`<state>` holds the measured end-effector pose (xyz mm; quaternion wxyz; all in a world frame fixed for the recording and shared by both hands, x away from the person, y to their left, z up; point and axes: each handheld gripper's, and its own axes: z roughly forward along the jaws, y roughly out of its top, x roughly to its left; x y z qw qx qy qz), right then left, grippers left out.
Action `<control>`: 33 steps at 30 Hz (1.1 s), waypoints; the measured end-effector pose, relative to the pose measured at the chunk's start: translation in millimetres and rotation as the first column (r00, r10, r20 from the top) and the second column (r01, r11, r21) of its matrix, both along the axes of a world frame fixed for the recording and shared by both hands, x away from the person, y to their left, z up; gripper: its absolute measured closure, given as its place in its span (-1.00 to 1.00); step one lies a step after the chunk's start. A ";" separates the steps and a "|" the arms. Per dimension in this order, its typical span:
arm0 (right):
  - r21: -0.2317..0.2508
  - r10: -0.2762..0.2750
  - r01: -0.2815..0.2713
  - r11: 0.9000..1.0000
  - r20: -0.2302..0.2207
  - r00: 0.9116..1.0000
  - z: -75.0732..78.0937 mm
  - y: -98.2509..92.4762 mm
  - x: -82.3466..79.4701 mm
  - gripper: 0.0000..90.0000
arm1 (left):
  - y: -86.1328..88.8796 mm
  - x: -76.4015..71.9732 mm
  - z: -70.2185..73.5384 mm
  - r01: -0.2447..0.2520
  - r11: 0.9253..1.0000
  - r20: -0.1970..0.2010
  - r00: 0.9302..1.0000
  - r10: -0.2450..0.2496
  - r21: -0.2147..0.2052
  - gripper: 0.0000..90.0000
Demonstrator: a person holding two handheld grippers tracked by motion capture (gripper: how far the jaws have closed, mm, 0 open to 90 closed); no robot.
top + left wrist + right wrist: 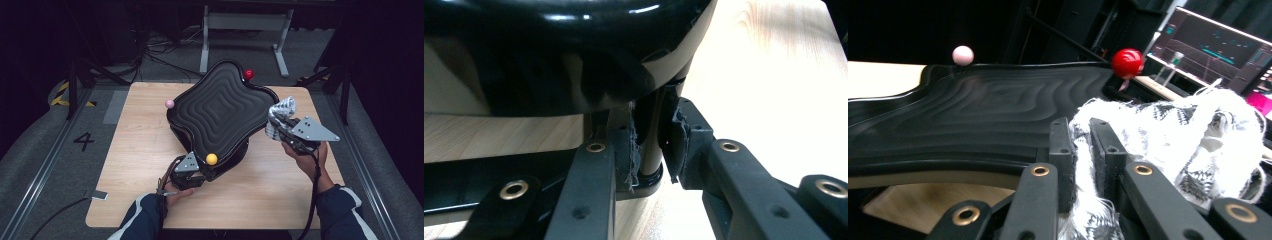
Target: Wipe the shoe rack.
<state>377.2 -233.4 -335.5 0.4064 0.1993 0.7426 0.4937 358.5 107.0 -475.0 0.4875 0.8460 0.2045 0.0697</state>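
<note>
A black tray [220,107] with a rippled top stands tilted on its base in the middle of the wooden table [140,165]. Three of its corners carry balls: pink [169,103], red [248,74] and yellow [211,159]. My left gripper [205,172] sits under the near corner, below the yellow ball. Its jaws [652,142] are shut on a thin upright post [650,155] beneath the tray. My right gripper [277,127] hovers at the tray's right edge, shut [1083,150] on a crumpled white-and-grey cloth [1198,140] [282,107].
A grey metal desk frame [245,22] and loose cables lie on the floor behind the table. A lit monitor [1213,45] stands beyond the red ball [1127,63]. A small flat object [99,195] rests at the table's near left edge.
</note>
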 end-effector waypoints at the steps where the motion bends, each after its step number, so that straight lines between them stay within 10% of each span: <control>1: -0.008 0.009 -0.009 1.000 -0.003 1.000 -1.2 3.6 0.2 0.82 | -0.5 0.5 -0.2 -0.001 1.000 0.003 1.000 0.001 -0.003 0.64; 9: -0.049 0.083 -0.084 0.995 -0.032 0.996 -9.0 34.6 0.8 0.82 | -3.7 2.6 -0.8 -0.016 1.000 0.008 1.000 0.016 -0.007 0.64; 33: -0.077 0.295 -0.307 0.949 -0.137 0.946 -55.9 108.9 -33.5 0.82 | -6.4 6.6 -1.2 -0.058 0.998 0.024 0.998 0.058 0.003 0.65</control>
